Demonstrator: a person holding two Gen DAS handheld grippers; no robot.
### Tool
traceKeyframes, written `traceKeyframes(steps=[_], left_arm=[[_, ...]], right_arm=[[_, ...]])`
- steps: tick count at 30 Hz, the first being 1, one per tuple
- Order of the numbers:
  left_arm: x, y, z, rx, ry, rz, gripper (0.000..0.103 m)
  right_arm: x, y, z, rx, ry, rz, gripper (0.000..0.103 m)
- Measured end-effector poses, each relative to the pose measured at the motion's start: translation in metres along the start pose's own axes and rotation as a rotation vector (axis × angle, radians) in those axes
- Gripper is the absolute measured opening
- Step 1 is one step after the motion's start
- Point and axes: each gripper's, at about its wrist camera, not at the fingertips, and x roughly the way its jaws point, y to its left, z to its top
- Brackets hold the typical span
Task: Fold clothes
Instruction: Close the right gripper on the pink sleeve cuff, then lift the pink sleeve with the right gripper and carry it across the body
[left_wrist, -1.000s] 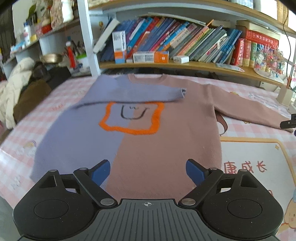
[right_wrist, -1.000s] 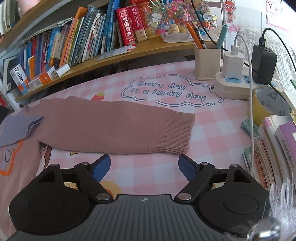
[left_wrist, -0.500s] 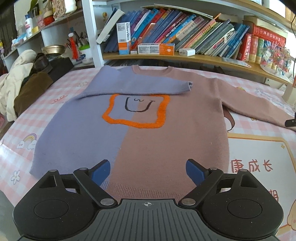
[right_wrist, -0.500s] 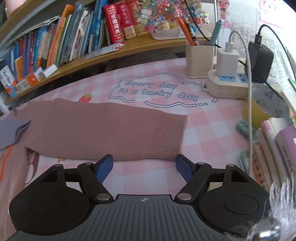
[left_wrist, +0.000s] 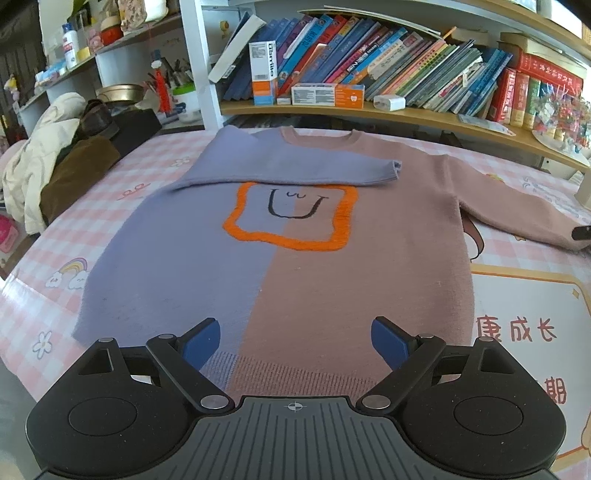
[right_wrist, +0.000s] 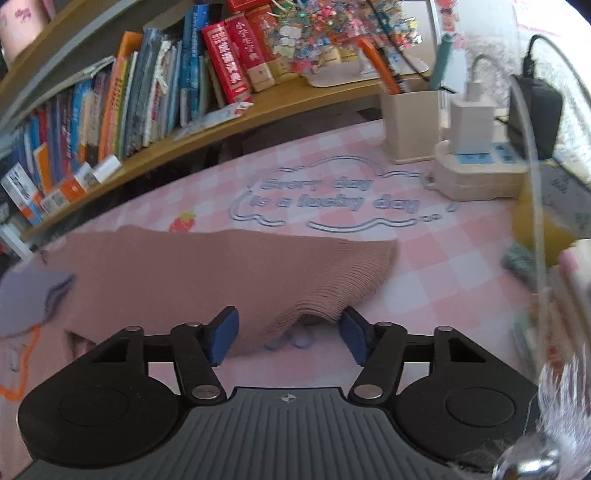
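Note:
A sweater (left_wrist: 295, 258), half lilac and half dusty pink with an orange square and a smile, lies flat on the pink checked table. Its lilac sleeve (left_wrist: 295, 168) is folded across the chest. Its pink sleeve (left_wrist: 517, 210) stretches out to the right. My left gripper (left_wrist: 295, 341) is open and empty, just above the sweater's hem. My right gripper (right_wrist: 290, 338) is open, its blue pads on either side of the pink sleeve's ribbed cuff (right_wrist: 332, 288), whose edge is bunched up between them.
A wooden shelf of books (left_wrist: 406, 88) runs along the table's far side. A pen holder (right_wrist: 410, 125), a power strip with chargers (right_wrist: 476, 173) and stacked books (right_wrist: 576, 288) stand at the right. A pile of clothes (left_wrist: 48, 162) lies at the left.
My right gripper has moved forward and down to the pink cuff, and its jaws have narrowed around it. My left gripper has drawn back slightly, so the hem shows.

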Motion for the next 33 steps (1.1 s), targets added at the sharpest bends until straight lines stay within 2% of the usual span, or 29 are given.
traceKeyframes(steps=[2, 10, 15, 18, 25, 28, 30, 32, 33], left_arm=[[0.0, 0.0, 0.0, 0.0, -0.001, 0.0, 0.091], [-0.005, 0.003, -0.003, -0.005, -0.006, 0.013, 0.091], [-0.004, 0.009, -0.005, -0.026, 0.006, 0.021, 0.091], [-0.003, 0.009, -0.005, -0.022, 0.005, 0.014, 0.091], [-0.005, 0.008, -0.005, -0.009, -0.002, 0.005, 0.091], [-0.005, 0.009, -0.005, -0.012, -0.004, 0.004, 0.091], [-0.005, 0.01, -0.005, -0.014, -0.006, 0.003, 0.091], [-0.005, 0.01, -0.005, -0.016, -0.007, 0.002, 0.091], [-0.005, 0.01, -0.005, -0.016, -0.008, -0.001, 0.091]], right_arm=[[0.004, 0.004, 0.001, 0.015, 0.003, 0.038, 0.055], [0.008, 0.0, 0.002, 0.09, -0.02, 0.097, 0.05], [0.008, -0.017, 0.005, 0.153, -0.032, 0.086, 0.044], [0.006, -0.02, 0.004, 0.173, -0.036, 0.082, 0.036], [-0.002, -0.04, 0.006, 0.318, -0.052, 0.049, 0.036], [-0.003, -0.047, 0.006, 0.349, -0.031, 0.025, 0.026], [-0.003, -0.049, 0.006, 0.351, -0.024, 0.017, 0.024], [-0.003, -0.05, 0.006, 0.351, -0.019, 0.013, 0.012], [-0.003, -0.05, 0.006, 0.348, -0.015, 0.01, 0.009]])
